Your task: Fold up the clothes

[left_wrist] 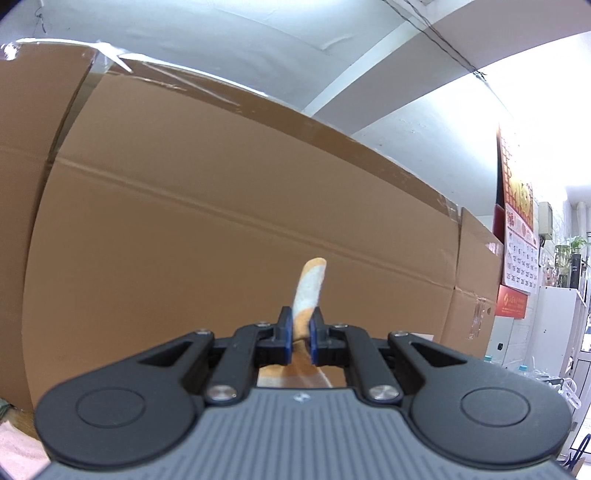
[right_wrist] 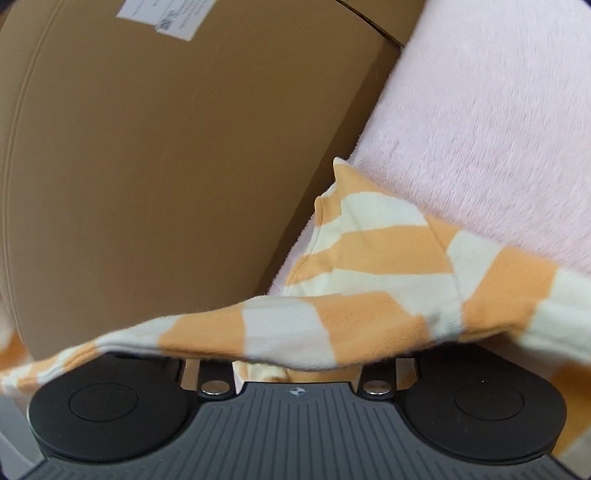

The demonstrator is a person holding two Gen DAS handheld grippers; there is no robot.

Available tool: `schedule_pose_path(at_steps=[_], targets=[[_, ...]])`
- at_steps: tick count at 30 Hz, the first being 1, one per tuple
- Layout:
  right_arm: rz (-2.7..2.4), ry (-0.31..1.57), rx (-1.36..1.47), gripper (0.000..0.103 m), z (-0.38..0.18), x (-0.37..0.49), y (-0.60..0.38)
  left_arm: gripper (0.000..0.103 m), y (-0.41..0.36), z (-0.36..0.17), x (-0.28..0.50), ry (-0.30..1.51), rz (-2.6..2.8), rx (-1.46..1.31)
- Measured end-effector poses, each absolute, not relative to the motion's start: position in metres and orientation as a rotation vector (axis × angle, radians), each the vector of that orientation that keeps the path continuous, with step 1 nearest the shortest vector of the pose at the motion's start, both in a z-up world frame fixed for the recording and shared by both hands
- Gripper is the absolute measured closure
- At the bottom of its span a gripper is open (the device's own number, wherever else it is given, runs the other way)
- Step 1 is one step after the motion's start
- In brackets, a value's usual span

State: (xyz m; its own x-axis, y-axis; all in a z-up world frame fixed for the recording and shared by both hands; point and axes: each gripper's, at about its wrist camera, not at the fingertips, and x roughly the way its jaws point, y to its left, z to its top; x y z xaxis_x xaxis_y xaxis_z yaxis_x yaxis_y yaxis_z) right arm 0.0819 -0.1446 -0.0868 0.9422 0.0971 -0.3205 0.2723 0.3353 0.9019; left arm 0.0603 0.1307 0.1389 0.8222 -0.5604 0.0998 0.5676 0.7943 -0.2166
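Note:
My left gripper (left_wrist: 301,325) is shut on a fold of the orange-and-white striped garment (left_wrist: 308,284), and a narrow strip of it sticks up between the blue pads. It is raised and faces a cardboard wall. In the right wrist view the same striped garment (right_wrist: 369,258) drapes across my right gripper and hides its fingers. Part of it lies on the pink fleece surface (right_wrist: 498,129). Whether those fingers hold the cloth is hidden.
A tall cardboard box (left_wrist: 221,203) fills the left wrist view, close ahead. A calendar (left_wrist: 521,251) hangs on the wall at right, above white furniture (left_wrist: 554,325). Another cardboard box (right_wrist: 166,147) with a white label (right_wrist: 166,14) borders the pink surface on its left.

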Motion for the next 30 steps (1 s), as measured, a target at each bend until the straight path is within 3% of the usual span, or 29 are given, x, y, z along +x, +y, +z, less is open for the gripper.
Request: schedule_pose_path(at_steps=[5,8,12,18,21,25,26,30], targets=[[-0.04,0.35,1.233,0.063,-0.091,0.108,-0.143,0.096,0.145,0.13,0.076,0.001,-0.543,-0.236],[0.036,0.447,1.179,0.061,-0.085,0.113,-0.145,0.096,0.155,0.117,0.085,0.034,-0.508,-0.226],[0.199,0.606,1.064,0.044,-0.071,0.093,-0.14,0.096,0.179,0.095,0.094,0.102,-0.486,-0.282],[0.475,0.767,0.772,0.047,-0.05,0.044,-0.128,0.096,0.205,0.063,0.099,0.17,-0.461,-0.322],[0.635,0.7,0.662,0.049,-0.031,0.017,-0.134,0.096,0.211,0.051,0.096,0.192,-0.456,-0.335],[0.497,0.371,0.578,0.045,0.001,0.012,-0.163,0.096,0.212,0.047,0.091,0.183,-0.463,-0.363],[0.36,0.352,0.521,0.045,0.005,0.024,-0.167,0.096,0.211,0.048,0.089,0.177,-0.464,-0.367],[0.001,0.431,0.185,0.067,0.003,0.098,-0.15,0.096,0.205,0.054,0.081,0.143,-0.484,-0.348]])
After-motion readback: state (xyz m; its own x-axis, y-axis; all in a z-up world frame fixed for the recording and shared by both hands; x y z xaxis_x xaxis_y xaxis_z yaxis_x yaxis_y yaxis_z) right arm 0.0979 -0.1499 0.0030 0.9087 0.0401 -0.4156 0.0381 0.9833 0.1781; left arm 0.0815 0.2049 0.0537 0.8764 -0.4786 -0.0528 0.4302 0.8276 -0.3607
